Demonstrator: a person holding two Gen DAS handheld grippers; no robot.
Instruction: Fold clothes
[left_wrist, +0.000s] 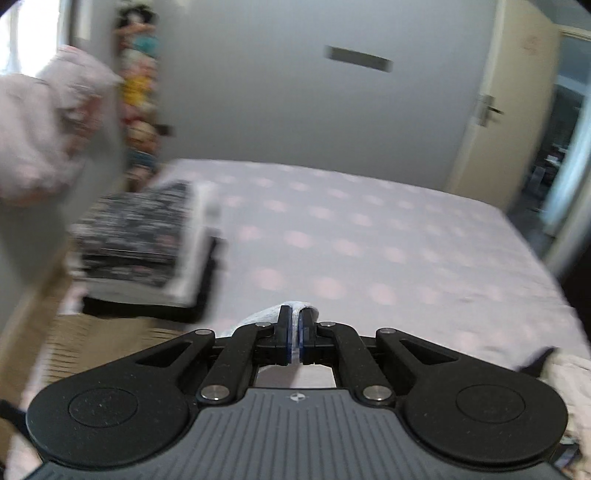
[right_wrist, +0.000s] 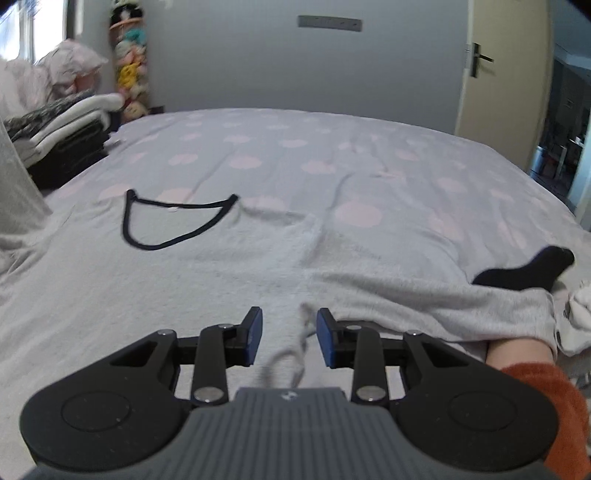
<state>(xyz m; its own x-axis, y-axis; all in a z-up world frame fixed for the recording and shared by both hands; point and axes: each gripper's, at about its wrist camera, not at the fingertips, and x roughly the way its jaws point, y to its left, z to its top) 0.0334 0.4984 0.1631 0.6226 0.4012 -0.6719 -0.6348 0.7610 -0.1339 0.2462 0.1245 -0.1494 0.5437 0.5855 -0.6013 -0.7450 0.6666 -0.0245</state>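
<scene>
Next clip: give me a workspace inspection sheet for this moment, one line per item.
Surface: bed with a pale sheet printed with pink spots.
Job's things: light grey garment with dark neckline spread flat; folded stack at the bed's far left.
Clutter: black sock; white cloth at the right edge.
Grippers: left tool shut on a fold of pale fabric; right tool open, a garment edge between its fingers.
Cables: nothing seen.
Surroundings: grey wall, open door, hanging soft toys, orange sleeve.

Grey shirt (right_wrist: 229, 266) with dark-trimmed neckline spread flat on bed, sleeve folded across near edge; fold of its cloth (left_wrist: 291, 308) pinched, lifted.
</scene>
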